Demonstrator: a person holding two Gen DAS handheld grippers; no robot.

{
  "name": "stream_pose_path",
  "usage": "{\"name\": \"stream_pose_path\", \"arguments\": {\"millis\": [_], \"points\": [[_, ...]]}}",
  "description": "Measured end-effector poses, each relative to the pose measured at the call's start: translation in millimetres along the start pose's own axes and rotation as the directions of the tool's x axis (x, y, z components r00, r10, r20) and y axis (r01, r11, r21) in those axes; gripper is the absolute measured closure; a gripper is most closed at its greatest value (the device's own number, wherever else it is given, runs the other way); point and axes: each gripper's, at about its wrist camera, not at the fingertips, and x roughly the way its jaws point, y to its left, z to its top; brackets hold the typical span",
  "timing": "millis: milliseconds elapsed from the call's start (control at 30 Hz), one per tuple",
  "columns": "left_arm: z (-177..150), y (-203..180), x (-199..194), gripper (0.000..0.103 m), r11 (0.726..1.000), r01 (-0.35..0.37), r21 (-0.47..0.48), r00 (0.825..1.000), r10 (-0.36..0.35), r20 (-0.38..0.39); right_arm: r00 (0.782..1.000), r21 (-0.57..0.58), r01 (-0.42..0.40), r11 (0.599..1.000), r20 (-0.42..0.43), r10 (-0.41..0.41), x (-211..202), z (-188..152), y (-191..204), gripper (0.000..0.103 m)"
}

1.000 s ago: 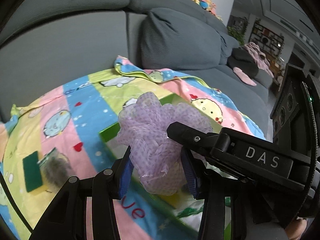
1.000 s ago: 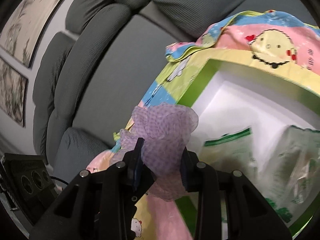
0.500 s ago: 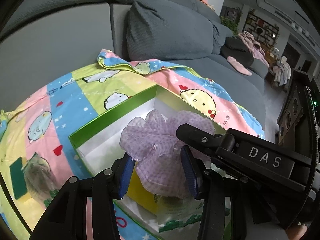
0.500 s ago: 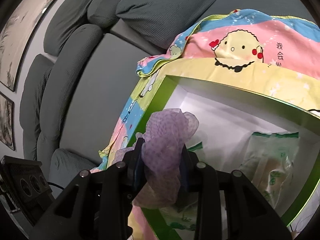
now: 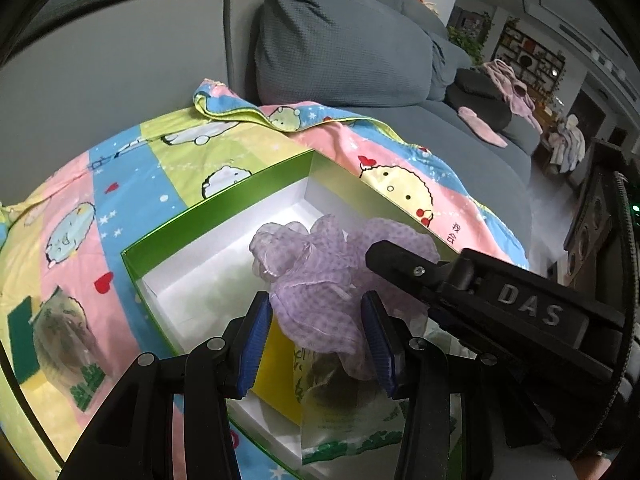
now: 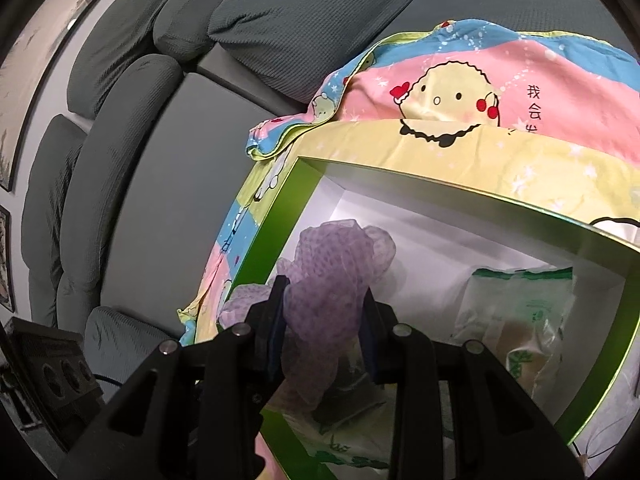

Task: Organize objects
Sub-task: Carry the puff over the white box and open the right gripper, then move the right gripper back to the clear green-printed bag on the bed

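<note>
over the last second i've carried the purple mesh pouf (image 5: 328, 280), pinched by both my left gripper (image 5: 316, 344) and right gripper (image 6: 324, 332), from beside the green box (image 5: 224, 208) to above its white interior, toward 12 o'clock, ready to drop.

Both grippers' fingers (image 5: 256, 336) clamped together

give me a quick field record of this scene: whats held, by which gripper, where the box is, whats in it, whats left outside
held: purple mesh pouf
left gripper: shut on the pouf
right gripper: shut on the pouf
pouf position: over the open green box
box location: on cartoon blanket on grey sofa
in box: plastic packets, yellow item
outside box: bagged scouring pad on blanket
</note>
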Motion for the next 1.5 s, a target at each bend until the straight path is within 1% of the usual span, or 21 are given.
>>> {"name": "stream_pose_path", "arguments": {"millis": [133, 200, 267, 333, 433, 600, 633, 667, 700, 733, 833, 933, 1033, 1133, 1200, 1233, 1267, 1367, 1433, 1500], "points": [[-0.8, -1.7, -6.4, 0.056, 1.000, 0.016, 0.001, 1.000, -0.016, -0.006, 0.999, -0.020, 0.036, 0.999, 0.003, -0.036, 0.1, -0.6, 3.5, 0.071], [-1.5, -2.8, -9.7, 0.056, 1.000, 0.022, 0.003, 1.000, -0.022, -0.006, 0.999, -0.025, 0.037, 0.999, 0.007, -0.037, -1.7, -1.0, 5.2, 0.068], [-2.5, -2.7, -15.1, 0.056, 1.000, 0.025, 0.006, 1.000, -0.025, 0.001, 0.999, -0.026, 0.035, 0.999, 0.020, -0.034, -5.3, -1.1, 5.8, 0.062], [-2.6, -0.5, -22.0, 0.056, 1.000, 0.022, 0.001, 1.000, -0.022, 0.015, 0.998, -0.027, 0.049, 0.998, 0.037, -0.048, -8.9, -1.2, 5.9, 0.059], [-2.0, 5.8, -35.2, 0.056, 1.000, 0.019, -0.018, 0.999, -0.019, 0.038, 0.995, -0.030, 0.088, 0.996, 0.050, -0.086, -11.3, -1.2, 6.5, 0.056], [-8.2, 22.0, -56.5, 0.056, 0.998, 0.015, -0.056, 0.997, -0.011, 0.076, 0.995, -0.041, 0.089, 0.995, 0.055, -0.086, -13.6, -2.1, 8.6, 0.048], [-10.9, 26.9, -60.3, 0.053, 0.998, 0.011, -0.069, 0.997, -0.005, 0.081, 0.994, -0.046, 0.095, 0.994, 0.059, -0.092, -14.1, -2.2, 9.6, 0.047], [-14.1, 32.9, -64.3, 0.046, 0.997, 0.006, -0.082, 0.997, 0.001, 0.083, 0.993, -0.055, 0.107, 0.993, 0.064, -0.103, -14.9, -2.6, 11.4, 0.046], [-16.5, 38.4, -67.4, 0.043, 0.996, -0.001, -0.094, 0.996, 0.009, 0.085, 0.992, -0.060, 0.113, 0.992, 0.067, -0.109, -15.0, -2.9, 12.9, 0.045], [-21.0, 46.7, -72.2, 0.042, 0.993, -0.021, -0.116, 0.995, 0.032, 0.092, 0.991, -0.067, 0.118, 0.991, 0.069, -0.114, -15.0, -3.7, 14.6, 0.044], [-29.8, 65.5, -79.5, 0.042, 0.985, -0.052, -0.166, 0.993, 0.068, 0.092, 0.991, -0.089, 0.122, 0.989, 0.070, -0.116, -15.8, -5.8, 19.7, 0.040], [-43.5, 90.8, -85.0, 0.042, 0.967, -0.081, -0.241, 0.993, 0.100, 0.070, 0.989, -0.106, 0.132, 0.986, 0.080, -0.124, -18.4, -8.0, 24.7, 0.038], [-63.1, 119.5, -89.5, 0.042, 0.936, -0.108, -0.336, 0.991, 0.129, 0.042, 0.987, -0.124, 0.142, 0.982, 0.092, -0.131, -20.6, -11.1, 31.4, 0.036], [-81.2, 139.2, -94.0, 0.042, 0.906, -0.130, -0.403, 0.987, 0.158, 0.037, 0.987, -0.161, 0.144, 0.976, 0.089, -0.131, -20.0, -16.6, 41.7, 0.034], [-91.8, 152.7, -94.9, 0.042, 0.884, -0.151, -0.442, 0.983, 0.184, 0.031, 0.987, -0.184, 0.146, 0.972, 0.088, -0.132, -18.9, -21.8, 49.6, 0.032], [-96.7, 159.6, -94.6, 0.042, 0.874, -0.154, -0.461, 0.982, 0.187, 0.025, 0.988, -0.198, 0.144, 0.969, 0.088, -0.129, -18.5, -24.5, 53.8, 0.025], [-101.7, 168.5, -94.1, 0.042, 0.861, -0.155, -0.484, 0.983, 0.185, 0.015, 0.989, -0.218, 0.139, 0.966, 0.087, -0.122, -18.3, -27.4, 58.5, 0.023], [-111.4, 187.7, -95.6, 0.042, 0.824, -0.183, -0.536, 0.979, 0.203, -0.022, 0.989, -0.284, 0.139, 0.949, 0.096, -0.116, -19.9, -36.5, 74.6, 0.023], [-116.2, 195.8, -101.2, 0.042, 0.807, -0.189, -0.559, 0.976, 0.217, -0.018, 0.987, -0.304, 0.146, 0.941, 0.107, -0.119, -21.4, -41.4, 82.1, 0.022], [-120.3, 203.0, -106.6, 0.042, 0.796, -0.172, -0.580, 0.978, 0.208, -0.004, 0.988, -0.332, 0.144, 0.932, 0.107, -0.114, -21.3, -47.7, 90.7, 0.022]]}}
